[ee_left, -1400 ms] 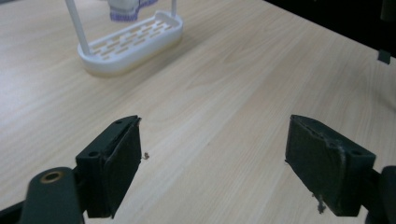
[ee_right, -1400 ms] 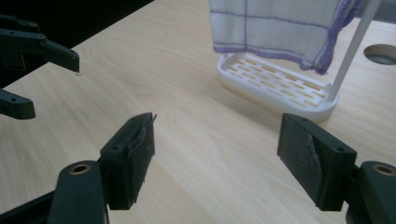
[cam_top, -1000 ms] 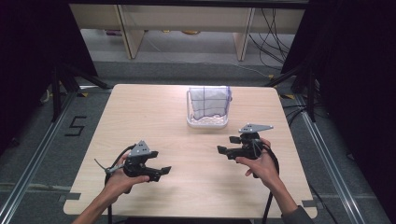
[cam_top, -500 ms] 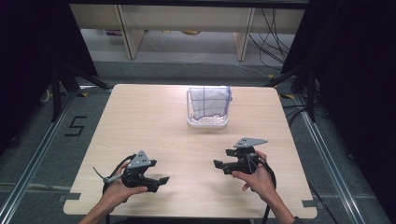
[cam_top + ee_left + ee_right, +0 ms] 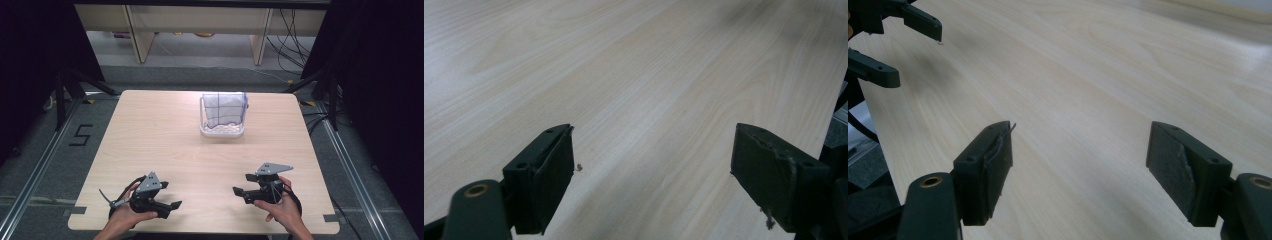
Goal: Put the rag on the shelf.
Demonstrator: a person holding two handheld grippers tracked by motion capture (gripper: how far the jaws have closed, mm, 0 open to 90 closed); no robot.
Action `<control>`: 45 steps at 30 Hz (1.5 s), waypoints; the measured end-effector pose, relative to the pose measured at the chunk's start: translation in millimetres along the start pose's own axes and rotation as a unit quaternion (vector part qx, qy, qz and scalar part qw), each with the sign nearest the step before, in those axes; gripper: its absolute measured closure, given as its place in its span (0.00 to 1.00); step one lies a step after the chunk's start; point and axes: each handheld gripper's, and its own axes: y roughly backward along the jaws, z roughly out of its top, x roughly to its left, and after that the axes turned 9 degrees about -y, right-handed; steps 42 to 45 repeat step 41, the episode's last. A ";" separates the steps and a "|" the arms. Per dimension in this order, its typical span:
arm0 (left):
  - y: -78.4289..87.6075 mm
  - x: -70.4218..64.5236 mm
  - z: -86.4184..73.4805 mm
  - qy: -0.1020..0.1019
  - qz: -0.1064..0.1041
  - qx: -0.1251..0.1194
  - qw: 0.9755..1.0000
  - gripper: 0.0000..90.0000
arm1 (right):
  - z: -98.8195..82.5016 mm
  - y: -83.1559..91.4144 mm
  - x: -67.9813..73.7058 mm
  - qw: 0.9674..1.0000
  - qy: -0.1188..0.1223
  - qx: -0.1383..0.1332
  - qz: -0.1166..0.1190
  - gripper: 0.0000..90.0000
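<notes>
Both hands have drawn back toward the near edge of the table [image 5: 150,130] over the last second. The left gripper [image 5: 172,205] now sits near the front left, and the right gripper [image 5: 240,192] near the front right, each well apart from the basket [image 5: 222,131]. Neither carries anything. In the left gripper view the jaws stand wide over bare wood, and in the right gripper view they stand just as wide (the other gripper's tips show at the upper left there). To my eye this retreat means the work at the basket is over, or paused.

The basket stands upright at the far middle of the table, a small white container with a perforated base. A pale cloth [image 5: 223,107] with thin dark grid lines lies draped in it, rising above the rim.
</notes>
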 end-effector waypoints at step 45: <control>-0.4 -32.1 -14.6 -0.064 -0.013 0.040 0.997 0.19 | -48.2 5.2 20.4 0.997 0.046 0.062 -0.030 0.19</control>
